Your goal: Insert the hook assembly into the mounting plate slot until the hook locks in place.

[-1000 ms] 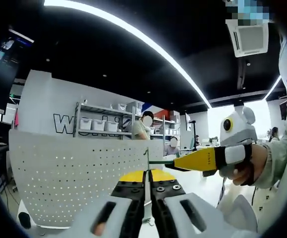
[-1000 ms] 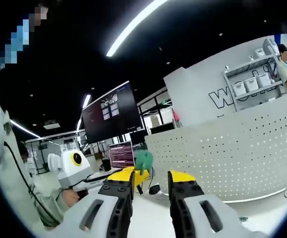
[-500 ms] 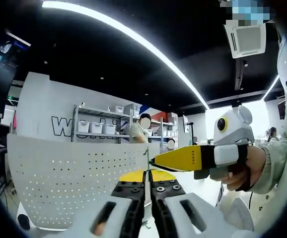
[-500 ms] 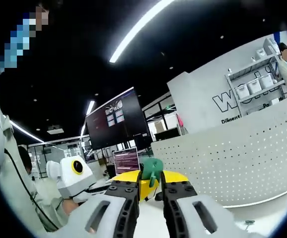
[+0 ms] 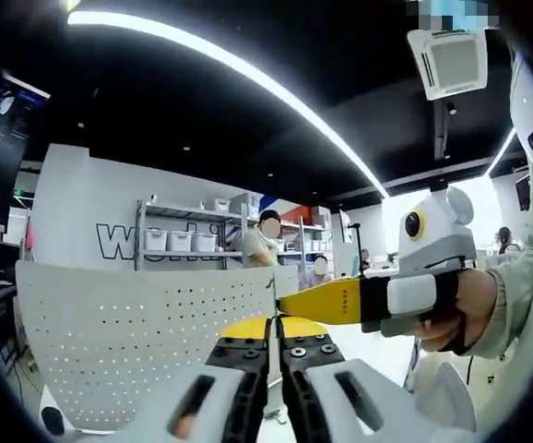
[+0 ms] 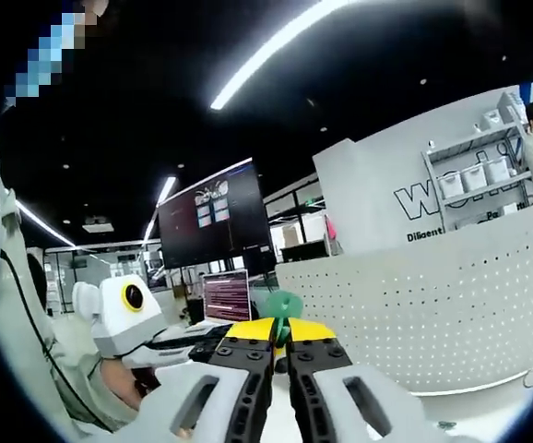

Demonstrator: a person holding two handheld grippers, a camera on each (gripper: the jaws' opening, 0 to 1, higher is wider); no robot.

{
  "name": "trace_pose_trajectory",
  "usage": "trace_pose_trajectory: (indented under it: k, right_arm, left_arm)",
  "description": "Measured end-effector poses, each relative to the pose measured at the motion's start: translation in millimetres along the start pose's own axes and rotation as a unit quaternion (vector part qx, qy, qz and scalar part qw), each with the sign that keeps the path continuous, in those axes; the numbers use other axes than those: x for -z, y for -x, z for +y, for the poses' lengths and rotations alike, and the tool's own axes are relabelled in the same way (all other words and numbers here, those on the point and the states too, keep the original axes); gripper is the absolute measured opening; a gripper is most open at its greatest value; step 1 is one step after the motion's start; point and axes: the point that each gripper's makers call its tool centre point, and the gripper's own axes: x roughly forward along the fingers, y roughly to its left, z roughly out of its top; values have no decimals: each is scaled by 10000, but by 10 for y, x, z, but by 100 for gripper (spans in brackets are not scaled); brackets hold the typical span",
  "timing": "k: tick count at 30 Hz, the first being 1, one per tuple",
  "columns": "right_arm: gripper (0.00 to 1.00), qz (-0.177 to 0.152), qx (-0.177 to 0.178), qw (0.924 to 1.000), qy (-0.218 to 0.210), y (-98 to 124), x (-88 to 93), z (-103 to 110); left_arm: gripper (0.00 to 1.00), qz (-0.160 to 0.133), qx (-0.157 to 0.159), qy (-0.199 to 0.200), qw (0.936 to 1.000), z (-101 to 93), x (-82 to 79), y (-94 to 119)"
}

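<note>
My left gripper [image 5: 273, 325] is shut on a thin plate [image 5: 272, 293] that I see edge-on, standing straight up between the yellow fingertips. From the right of the left gripper view, a hand holds my right gripper [image 5: 294, 303], whose yellow tips meet the plate's edge. In the right gripper view my right gripper [image 6: 281, 328] is shut on a green hook piece [image 6: 283, 303] that pokes out above its jaws. The left gripper's white body [image 6: 124, 314] sits at the lower left of that view. The joint between hook and plate is hidden by the jaws.
A curved white perforated panel [image 5: 137, 323] [image 6: 432, 314] stands behind both grippers. Beyond it are a shelf with bins [image 5: 179, 235], people [image 5: 266, 240], a large dark screen [image 6: 213, 221] and a laptop [image 6: 227, 297]. A sleeve [image 5: 525, 277] fills the right edge.
My right gripper's jaws went from open to shut on the green hook piece. In the left gripper view it moved left until its tips reached the plate. The left gripper kept its hold.
</note>
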Motion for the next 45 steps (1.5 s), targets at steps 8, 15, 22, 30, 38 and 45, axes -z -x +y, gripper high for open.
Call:
trace_pose_trajectory:
  k: [8, 15, 22, 30, 38, 45]
  right_arm:
    - [2, -39, -14, 9999, 127, 1, -2, 20]
    - [1, -108, -9, 9999, 87, 19, -14, 24]
    - [1, -96, -1, 9999, 78, 36, 0, 18]
    - [1, -144, 31, 9998, 161, 44, -16, 6]
    - [1, -148, 68, 9997, 200, 48, -4, -27]
    - [1, -202, 164, 9994, 247, 60, -34, -97]
  left_arm:
    - [4, 115, -107, -183, 9997, 2, 18, -4]
    - [10, 265, -171, -232, 9992, -7, 77, 2]
    - [17, 348, -239, -238, 9988, 0, 113, 24]
    - [27, 629, -367, -254, 9970, 43, 264, 98]
    - [34, 1069, -586, -200, 9923, 128, 533, 271]
    - [41, 1388, -746, -72, 9875, 150, 729, 419]
